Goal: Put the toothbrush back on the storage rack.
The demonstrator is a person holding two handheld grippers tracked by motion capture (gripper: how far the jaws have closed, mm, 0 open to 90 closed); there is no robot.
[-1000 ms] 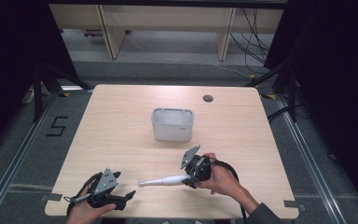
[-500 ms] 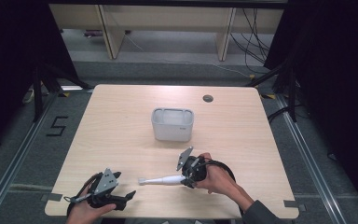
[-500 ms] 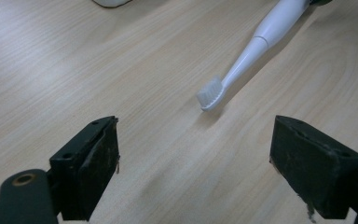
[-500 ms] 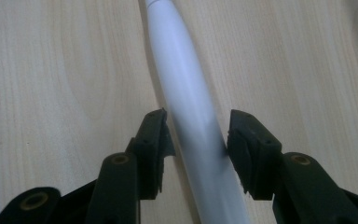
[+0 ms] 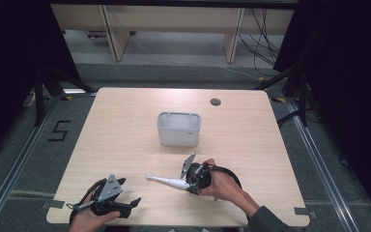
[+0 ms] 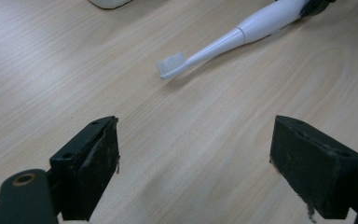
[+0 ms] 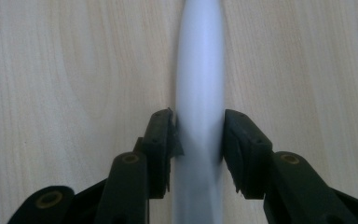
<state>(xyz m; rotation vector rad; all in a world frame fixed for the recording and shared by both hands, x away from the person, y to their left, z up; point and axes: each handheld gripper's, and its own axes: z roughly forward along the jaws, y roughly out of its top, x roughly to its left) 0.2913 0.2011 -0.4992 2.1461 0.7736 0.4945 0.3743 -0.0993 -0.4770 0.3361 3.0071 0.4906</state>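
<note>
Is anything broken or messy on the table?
Nothing looks broken or spilled. The white electric toothbrush lies flat on the table, with the right gripper shut on its handle. The white bin stands upright, and the left gripper is open, holding nothing. Its jaw pads only look a little worn.

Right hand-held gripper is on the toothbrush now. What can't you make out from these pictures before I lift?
- Toothbrush handle, right gripper view: blurred; its head runs past the top edge.
- Toothbrush butt end, high view: hidden by the right hand-held gripper.
- Inside of the white bin, high view: too small to tell contents.
- Bin, left gripper view: cut off by the top edge.
</note>
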